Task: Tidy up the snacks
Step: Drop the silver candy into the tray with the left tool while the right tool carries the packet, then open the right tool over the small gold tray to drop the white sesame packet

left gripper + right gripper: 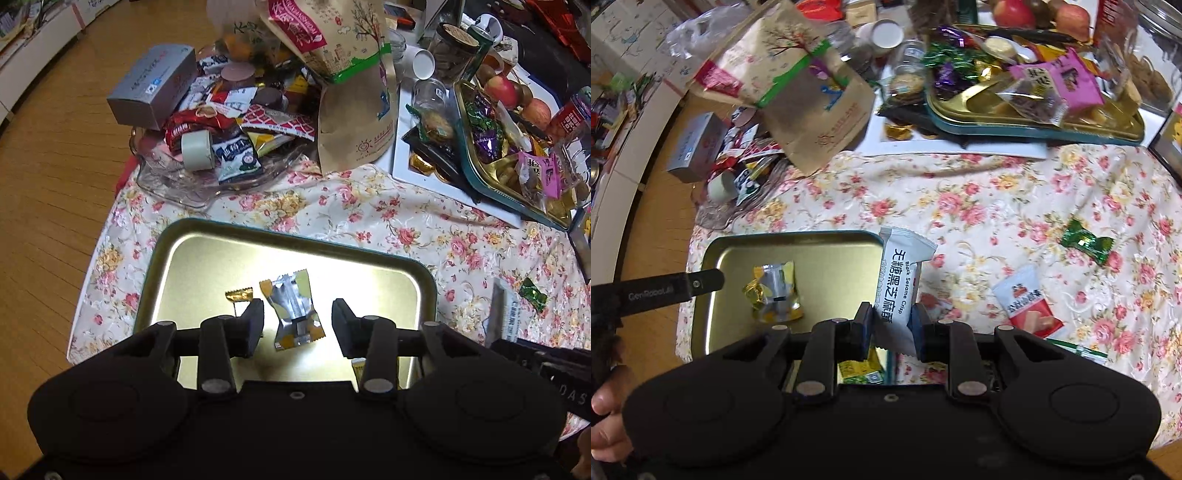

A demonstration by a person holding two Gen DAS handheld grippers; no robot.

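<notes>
- We see a white sesame crisp packet [899,286] pinched between the pressed-in fingers of the right gripper [891,325]; it stands nearly upright over the right rim of the gold tin tray [798,240].
- In the tray lies a silver-and-yellow wrapped sweet [295,308], with a small gold-wrapped candy [239,294] just beside it.
- The left gripper [297,325] hangs over the tray with its fingers spread wide; the silver-and-yellow sweet shows between them, and the pads do not press on it.
- On the floral cloth of the desk [979,192], to the right of the tray, we see a red-and-white packet [1027,304] and, farther off, a green wrapped candy [1086,242], well apart from each other.
- Behind the tray sit a glass dish [173,184] heaped with snacks, a tilted brown paper bag [354,122], a grey box [153,86], and a second tray [1034,122] full of sweets.
- Part of a hand [605,424] shows at the lower left of the right wrist view.
</notes>
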